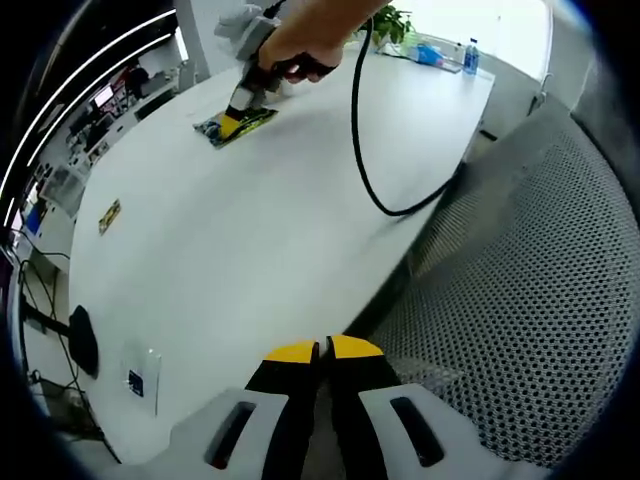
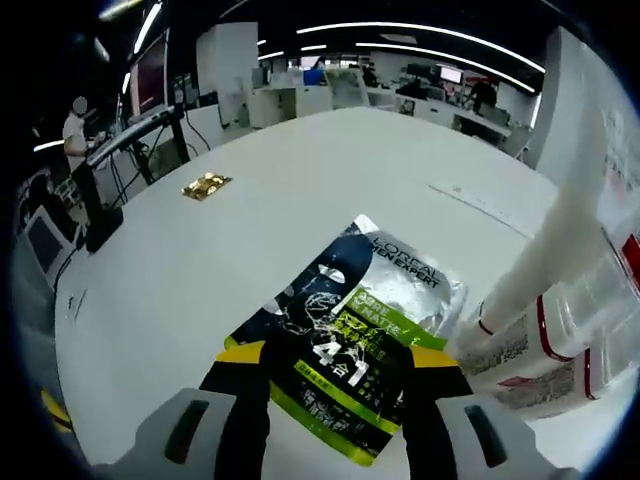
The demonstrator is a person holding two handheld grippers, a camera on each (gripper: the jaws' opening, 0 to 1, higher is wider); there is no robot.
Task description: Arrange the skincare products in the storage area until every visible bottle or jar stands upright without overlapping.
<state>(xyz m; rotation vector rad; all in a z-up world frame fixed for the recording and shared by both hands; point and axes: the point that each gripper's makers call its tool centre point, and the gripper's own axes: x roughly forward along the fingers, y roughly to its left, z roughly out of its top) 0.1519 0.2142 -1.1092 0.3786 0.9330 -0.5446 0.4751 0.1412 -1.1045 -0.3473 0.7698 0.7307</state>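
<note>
- The left gripper (image 1: 320, 350) hangs over the near edge of the white table (image 1: 250, 230), its yellow-tipped jaws pressed together with nothing between them.
- Just beyond that edge, on its right, sits a grey mesh chair (image 1: 530, 300).
- Far across the table in the left gripper view, a hand (image 1: 305, 40) holds the right gripper (image 1: 240, 105) tip-down on a sachet (image 1: 235, 125); a black cable (image 1: 365, 150) loops from it over the tabletop.
- In the right gripper view the right gripper (image 2: 335, 365) has its jaws spread wide, one on each side of the sachet (image 2: 350, 350), a dark and green foil pack lying flat on the table (image 2: 250, 220).
- The jaws straddle the pack's near end; whether they actually touch it I cannot tell, as it may simply lie under them.
- Just right of the sachet, near the table's edge, lie white tubes with red bands (image 2: 560, 320), on their sides and crowded against each other.
- A small gold packet (image 2: 205, 185) rests well apart, toward the table's far left edge.
- At the far end in the left gripper view stand a plant (image 1: 392, 22) and a blue-capped bottle (image 1: 470, 55).
- A small card (image 1: 140, 378) lies by the near left corner.
</note>
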